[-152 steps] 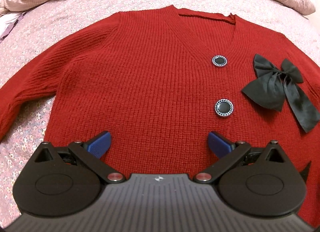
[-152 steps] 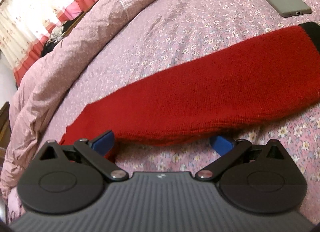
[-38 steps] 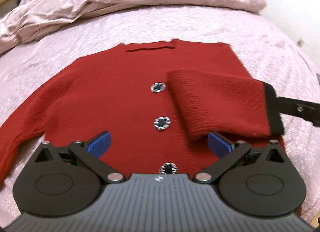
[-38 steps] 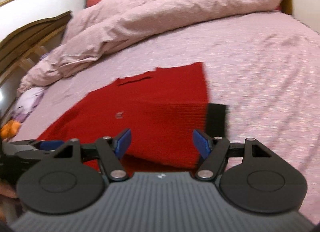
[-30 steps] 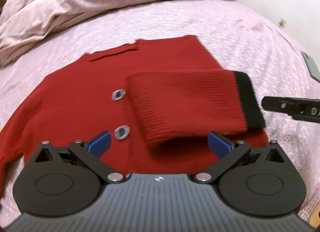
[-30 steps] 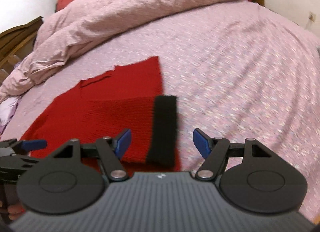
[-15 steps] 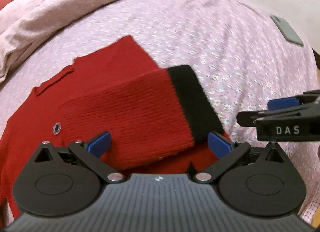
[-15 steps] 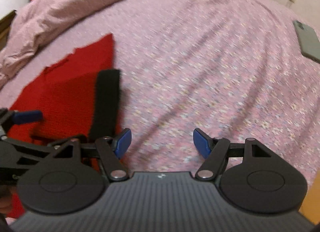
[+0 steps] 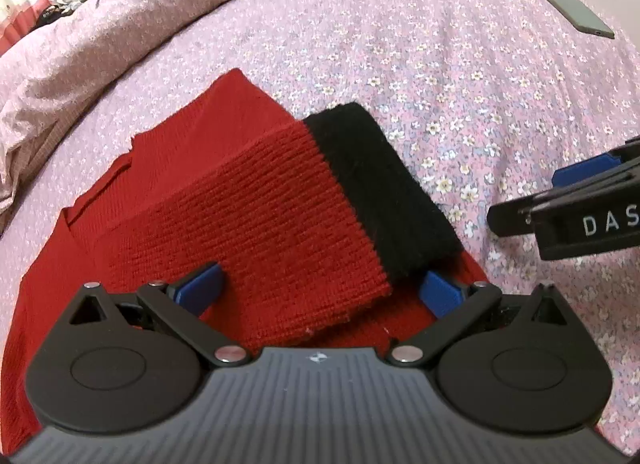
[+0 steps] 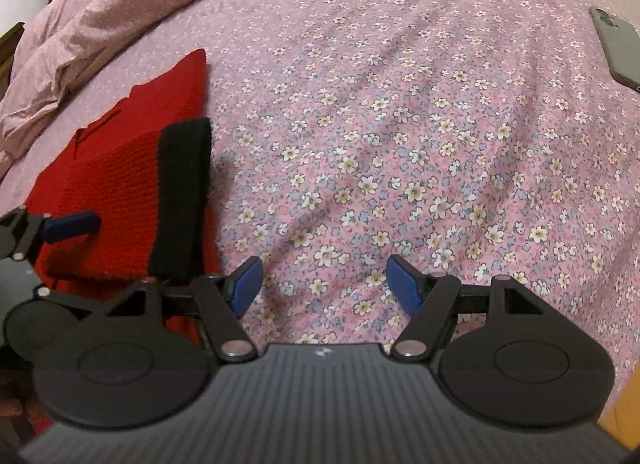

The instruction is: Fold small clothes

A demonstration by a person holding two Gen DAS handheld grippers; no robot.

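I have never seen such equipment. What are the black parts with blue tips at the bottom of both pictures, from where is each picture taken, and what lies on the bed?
There is no robot here. A person holds a two-finger gripper in each hand, and each gripper carries a wide-angle camera that looks forward along its fingers. The black parts are the gripper; the blue tips are its finger pads.

One picture comes from the left gripper, the other from the right gripper. Both are open and hold nothing.

On the pink flowered bedsheet lies a red knitted cardigan. One sleeve, with a black cuff, is folded across its body. The left gripper is low over this sleeve; the right one is over bare sheet beside it. A phone lies further off, and a rumpled duvet at the back.
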